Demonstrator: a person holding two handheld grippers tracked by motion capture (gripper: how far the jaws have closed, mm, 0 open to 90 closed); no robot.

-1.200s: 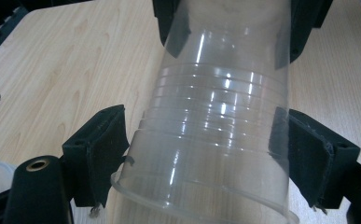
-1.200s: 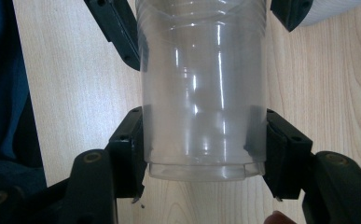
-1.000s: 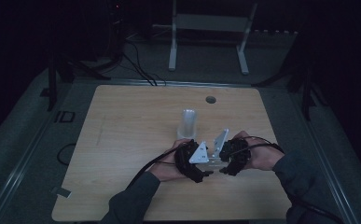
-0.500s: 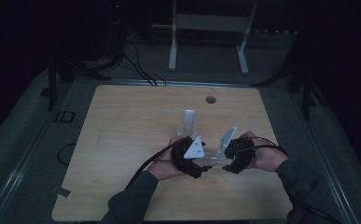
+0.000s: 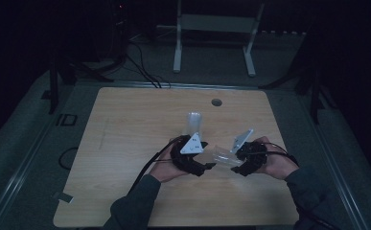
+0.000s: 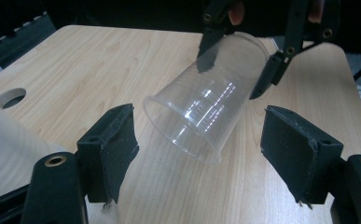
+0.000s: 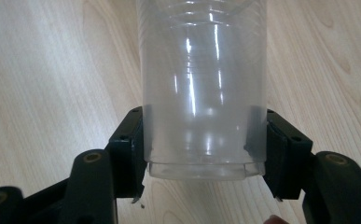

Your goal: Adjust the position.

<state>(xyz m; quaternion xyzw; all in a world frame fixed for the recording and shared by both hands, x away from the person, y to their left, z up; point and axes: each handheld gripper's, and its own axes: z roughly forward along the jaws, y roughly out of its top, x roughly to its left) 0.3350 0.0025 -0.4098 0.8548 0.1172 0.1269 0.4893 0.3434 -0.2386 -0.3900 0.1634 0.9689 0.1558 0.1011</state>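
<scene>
Near the front edge of the counter, a clear plastic cup is held off the surface by the right hand-held gripper, whose jaws are clamped on the cup's base end. The cup is tilted, its open rim turned toward the left hand-held gripper. That gripper's jaws have just been closing, yet they are seen apart, on either side of the rim without touching it. Farther back, a second clear cup is seen on the counter, and beyond it a round hole.
</scene>
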